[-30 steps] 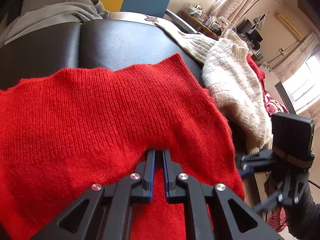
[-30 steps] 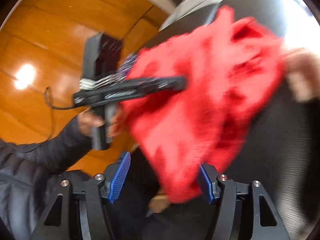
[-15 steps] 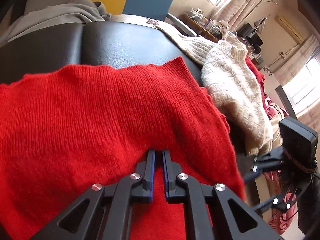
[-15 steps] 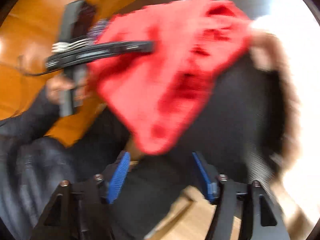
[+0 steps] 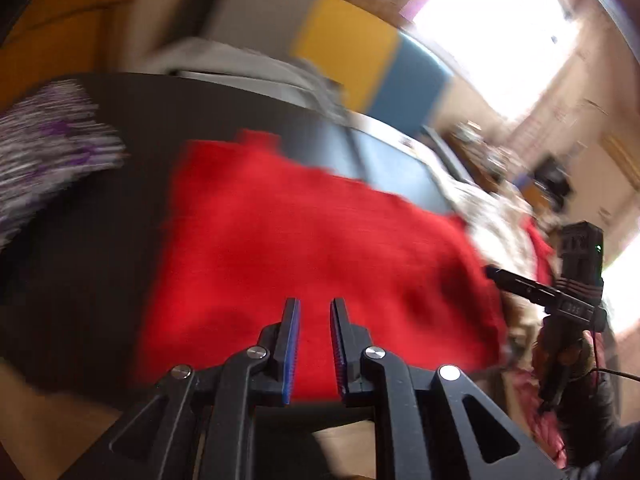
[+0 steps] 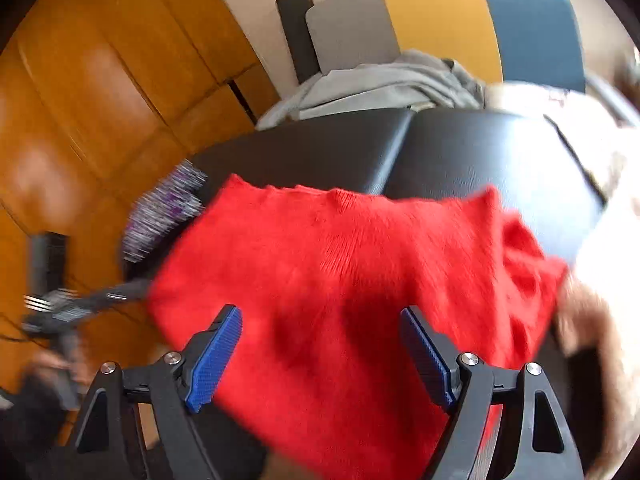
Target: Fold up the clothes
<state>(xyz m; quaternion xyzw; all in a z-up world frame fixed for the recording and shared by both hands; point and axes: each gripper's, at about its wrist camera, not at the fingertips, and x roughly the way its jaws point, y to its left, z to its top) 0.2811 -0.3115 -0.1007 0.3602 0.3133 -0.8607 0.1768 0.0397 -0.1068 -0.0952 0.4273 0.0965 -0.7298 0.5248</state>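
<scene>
A red knit sweater [image 5: 312, 248] lies spread on a black padded table [image 5: 100, 208]; it also shows in the right wrist view [image 6: 340, 272]. My left gripper [image 5: 313, 312] hovers over the sweater's near edge, its jaws slightly apart and holding nothing. My right gripper [image 6: 320, 332] is wide open just above the sweater's near part, with red cloth showing between its blue pads [image 6: 216, 356]. The right gripper also appears at the right edge of the left wrist view [image 5: 552, 292]. Both views are motion-blurred.
A purple-and-white striped garment [image 6: 164, 212] lies at the table's left edge. A cream knit sweater [image 5: 488, 208] is piled at the right. Grey clothing [image 6: 380, 84] lies at the far end. Orange wooden floor [image 6: 100, 100] lies to the left.
My left gripper has let go of the red sweater, opened a little and pulled back. The sweater now lies flat. My right gripper has swung over it, still open.
</scene>
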